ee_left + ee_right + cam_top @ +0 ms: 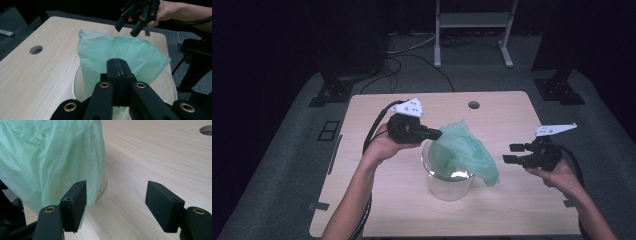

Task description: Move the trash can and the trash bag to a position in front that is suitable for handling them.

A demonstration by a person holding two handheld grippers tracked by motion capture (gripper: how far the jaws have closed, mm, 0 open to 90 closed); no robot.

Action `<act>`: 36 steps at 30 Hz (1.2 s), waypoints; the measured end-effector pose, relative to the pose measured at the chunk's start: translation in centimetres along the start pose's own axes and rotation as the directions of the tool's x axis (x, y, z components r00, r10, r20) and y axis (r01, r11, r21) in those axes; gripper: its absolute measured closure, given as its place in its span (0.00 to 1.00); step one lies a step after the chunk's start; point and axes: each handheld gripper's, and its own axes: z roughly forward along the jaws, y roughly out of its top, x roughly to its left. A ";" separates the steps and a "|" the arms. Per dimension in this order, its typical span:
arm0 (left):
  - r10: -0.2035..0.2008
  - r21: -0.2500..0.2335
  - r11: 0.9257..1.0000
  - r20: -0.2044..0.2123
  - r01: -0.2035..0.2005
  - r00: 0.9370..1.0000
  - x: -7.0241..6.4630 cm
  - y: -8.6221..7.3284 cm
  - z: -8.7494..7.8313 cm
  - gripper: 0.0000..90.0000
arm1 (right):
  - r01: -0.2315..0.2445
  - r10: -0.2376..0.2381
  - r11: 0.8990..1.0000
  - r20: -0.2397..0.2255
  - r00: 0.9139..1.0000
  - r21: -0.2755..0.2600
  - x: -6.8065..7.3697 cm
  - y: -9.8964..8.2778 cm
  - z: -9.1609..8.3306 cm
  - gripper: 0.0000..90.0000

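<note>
Both tongs flank the green bag (467, 150) (left (438, 134) pinching it).

Green bag (467, 150) draped over jar (450, 186)

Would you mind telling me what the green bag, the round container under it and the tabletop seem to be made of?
Bag: thin plastic film, probably; it is translucent, crinkled and faintly glossy.
Container: clear glass or hard plastic, I cannot tell which; the wall is see-through and its rim shines.
Tabletop: light wood or wood-look laminate, matt, with straight grain lines and a round hole.
</note>
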 end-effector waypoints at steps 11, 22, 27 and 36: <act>-0.052 -0.047 0.998 -0.010 0.051 0.999 0.1 -3.4 -1.7 1.00 | 0.038 -0.039 0.999 -0.021 0.999 -0.010 1.1 2.5 0.6 0.37; -0.106 -0.071 0.992 -0.019 0.104 0.994 0.7 -5.9 -2.3 1.00 | 0.040 -0.040 0.999 -0.071 0.997 -0.006 1.5 3.5 2.1 0.38; -0.116 -0.074 0.991 -0.028 0.114 0.993 1.0 -6.4 -2.6 1.00 | 0.046 -0.046 0.999 -0.124 0.991 -0.001 1.6 3.6 2.5 0.43; -0.151 -0.078 0.986 -0.049 0.147 0.987 1.5 -7.6 -2.9 1.00 | 0.093 -0.084 0.995 -0.159 0.984 0.047 2.2 3.5 3.9 0.46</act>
